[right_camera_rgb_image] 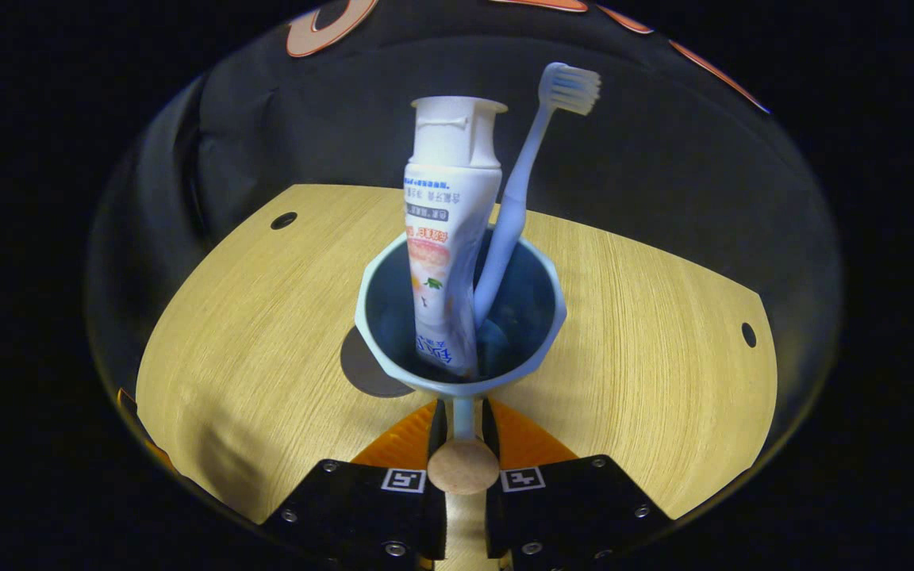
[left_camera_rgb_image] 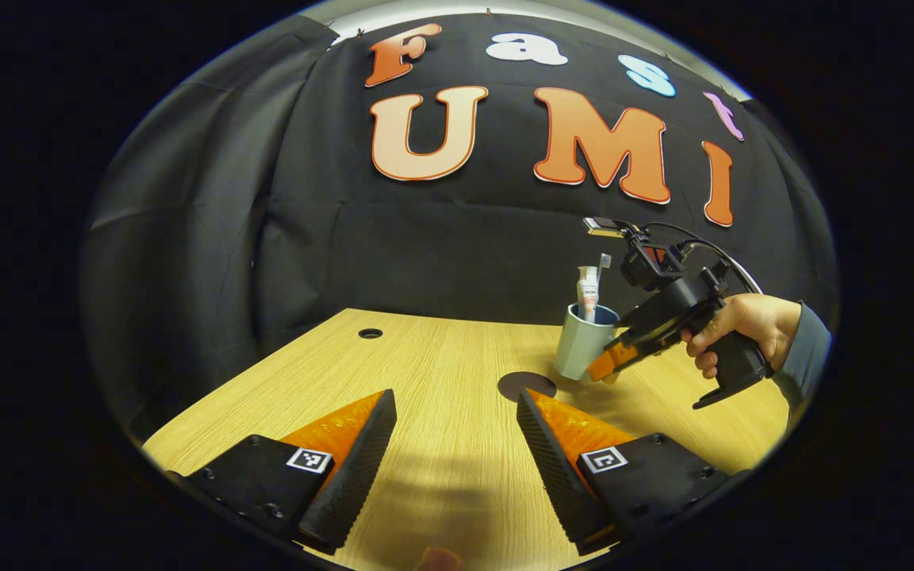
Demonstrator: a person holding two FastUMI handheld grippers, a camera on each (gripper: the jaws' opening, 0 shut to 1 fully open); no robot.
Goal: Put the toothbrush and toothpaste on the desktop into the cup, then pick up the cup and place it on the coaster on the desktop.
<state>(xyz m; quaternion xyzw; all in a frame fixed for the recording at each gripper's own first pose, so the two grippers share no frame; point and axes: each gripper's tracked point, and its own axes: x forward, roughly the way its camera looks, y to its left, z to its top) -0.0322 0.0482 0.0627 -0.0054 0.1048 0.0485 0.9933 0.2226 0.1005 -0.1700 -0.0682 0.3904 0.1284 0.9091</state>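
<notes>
Item one, left gripper view: my left gripper hung low over the wooden desktop, its two orange-and-black fingers spread wide with nothing between them. Past its right finger lay the dark round coaster, flat on the wood. Just right of the coaster stood the pale blue cup, upright, with the toothpaste and toothbrush sticking up out of it. Further right, my right gripper met the cup's side, held in my hand.

Item two, right gripper view: at the left, the coaster showed partly from behind the cup, just beside its base. Centre, the toothpaste stood cap-up inside the cup, leaning slightly. To its right the toothbrush leaned bristles-up against the rim. Below, the right gripper was closed narrowly on the cup's handle, both fingers pressing it from either side. I could not tell whether the cup rested on the desktop.
</notes>
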